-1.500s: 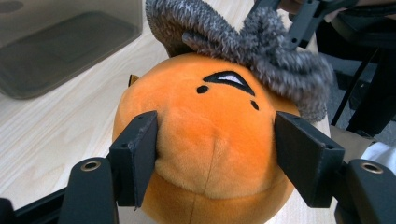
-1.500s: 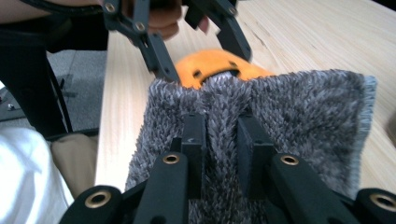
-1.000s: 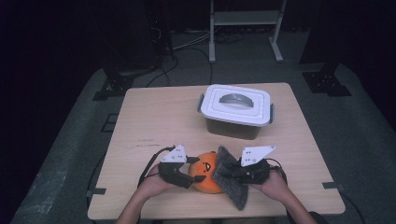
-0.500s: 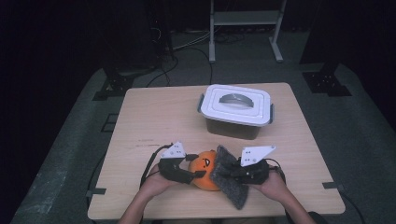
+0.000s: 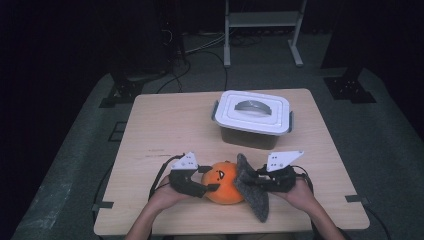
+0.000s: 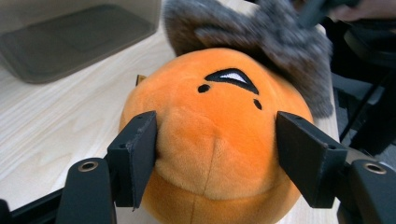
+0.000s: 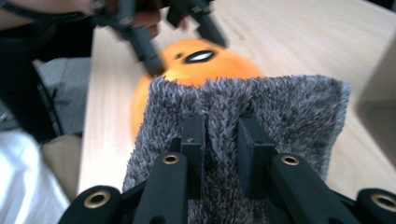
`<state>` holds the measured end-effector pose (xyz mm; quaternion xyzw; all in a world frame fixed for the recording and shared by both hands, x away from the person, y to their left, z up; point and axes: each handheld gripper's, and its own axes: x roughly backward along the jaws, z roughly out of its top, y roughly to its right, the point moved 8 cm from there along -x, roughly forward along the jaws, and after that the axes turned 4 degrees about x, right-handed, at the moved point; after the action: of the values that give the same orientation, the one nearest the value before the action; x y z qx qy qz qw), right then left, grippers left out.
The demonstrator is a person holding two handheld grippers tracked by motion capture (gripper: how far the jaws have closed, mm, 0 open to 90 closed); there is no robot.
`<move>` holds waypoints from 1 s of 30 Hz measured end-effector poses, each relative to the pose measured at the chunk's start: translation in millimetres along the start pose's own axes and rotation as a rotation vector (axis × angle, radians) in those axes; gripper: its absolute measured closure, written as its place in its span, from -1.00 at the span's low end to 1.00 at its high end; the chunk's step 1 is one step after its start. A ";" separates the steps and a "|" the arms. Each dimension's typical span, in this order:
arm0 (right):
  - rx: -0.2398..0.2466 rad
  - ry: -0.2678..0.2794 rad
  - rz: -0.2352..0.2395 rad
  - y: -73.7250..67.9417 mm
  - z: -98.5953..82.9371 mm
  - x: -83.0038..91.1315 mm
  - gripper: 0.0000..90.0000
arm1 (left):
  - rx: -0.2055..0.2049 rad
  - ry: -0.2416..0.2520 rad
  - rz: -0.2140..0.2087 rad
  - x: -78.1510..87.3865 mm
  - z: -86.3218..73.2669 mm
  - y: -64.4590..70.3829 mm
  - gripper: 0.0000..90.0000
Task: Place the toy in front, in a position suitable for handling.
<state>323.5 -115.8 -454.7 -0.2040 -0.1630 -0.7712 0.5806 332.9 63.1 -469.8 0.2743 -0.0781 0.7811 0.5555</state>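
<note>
Still unchanged: left tongs [image 6: 215,140] clamp pumpkin plush [image 6: 215,140]; right tongs [image 7: 223,135] pinch grey cloth [image 7: 243,107].

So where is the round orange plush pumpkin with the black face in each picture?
High view: the round orange plush pumpkin sits near the table's front edge, between the left gripper and the right gripper.
Left gripper view: centre, squeezed between the two black jaws.
Right gripper view: upper middle, behind the grey fuzzy cloth.
Shared landmark: that grey fuzzy cloth, touching the pumpkin in all three.
</note>
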 end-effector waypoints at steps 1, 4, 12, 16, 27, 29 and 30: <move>-0.009 0.005 -0.012 3.2 0.4 0.1 0.64 | -0.001 -0.001 -0.002 0.3 -0.2 0.2 -0.32; -0.025 -0.019 -0.011 5.3 -3.6 -5.0 0.64 | 0.008 -0.001 -0.016 1.1 -0.4 0.1 -0.34; 0.026 -0.065 0.087 -25.0 -7.4 -14.8 0.62 | 0.029 0.002 -0.036 2.7 1.3 2.9 -0.40; 0.045 -0.073 0.102 -26.8 -4.3 -11.6 0.62 | -0.012 -0.010 -0.020 1.1 0.1 5.4 -0.34; -0.016 -0.030 0.028 -4.4 -0.2 -14.1 0.62 | -0.034 0.006 -0.043 2.1 5.3 9.6 -0.50; -0.004 -0.033 0.050 -10.7 0.0 -14.4 0.62 | -0.021 0.014 -0.038 2.3 6.8 8.7 -0.50; 0.003 -0.037 0.059 -14.2 -0.3 -13.6 0.62 | -0.023 0.010 -0.043 1.3 6.1 9.7 -0.50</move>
<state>313.2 -100.8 -462.0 -0.2222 -0.1687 -0.7496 0.6002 325.8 57.9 -462.2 0.2659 -0.0783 0.7692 0.5757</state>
